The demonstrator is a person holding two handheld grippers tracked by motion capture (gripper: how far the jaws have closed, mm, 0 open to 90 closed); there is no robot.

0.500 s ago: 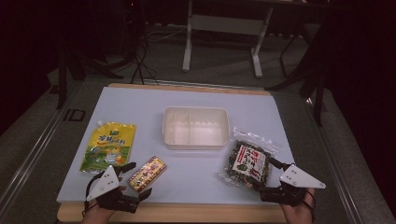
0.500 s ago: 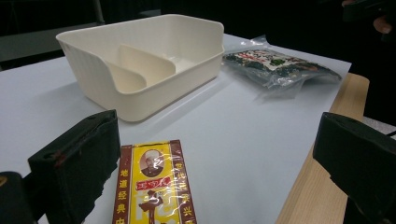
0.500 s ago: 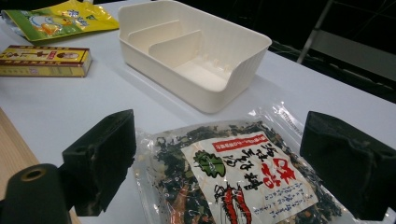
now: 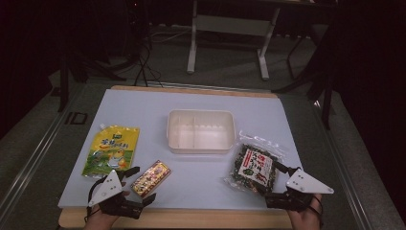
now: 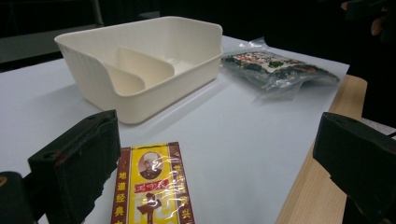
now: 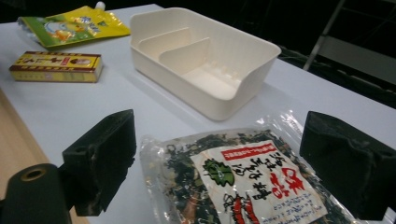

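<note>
Darkness surrounds a wooden table [image 4: 191,221] covered by a white sheet, with a grey carpeted floor, trailing cables and the legs of a metal stand seen beyond it. At the middle of the sheet a cream divided container [image 4: 201,131] is set, its compartments empty. A yellow spouted pouch [image 4: 111,150] is laid flat toward the left edge, well apart from the container.

The left gripper [image 4: 141,185] is held at the near left corner with its jaws spread wide on either side of a small yellow-and-red box [image 4: 151,178], which lies flat on the sheet between them; no pad is seen pressing on it. The right gripper [image 4: 272,177] is held at the near right with its jaws likewise released, straddling the near end of a clear seaweed packet [image 4: 254,167] that rests just beside the container's right corner.

Several slips can be foreseen. The box is low and flat, so it may be pushed along the smooth sheet instead of being caught if the jaws are closed too high. The packet is slack and glossy, so only a fold of film may be pinched and the contents may sag or slide out when it is lifted. The sheet itself may be dragged or wrinkled by either jaw, and the light container may be nudged by the packet's far edge.
</note>
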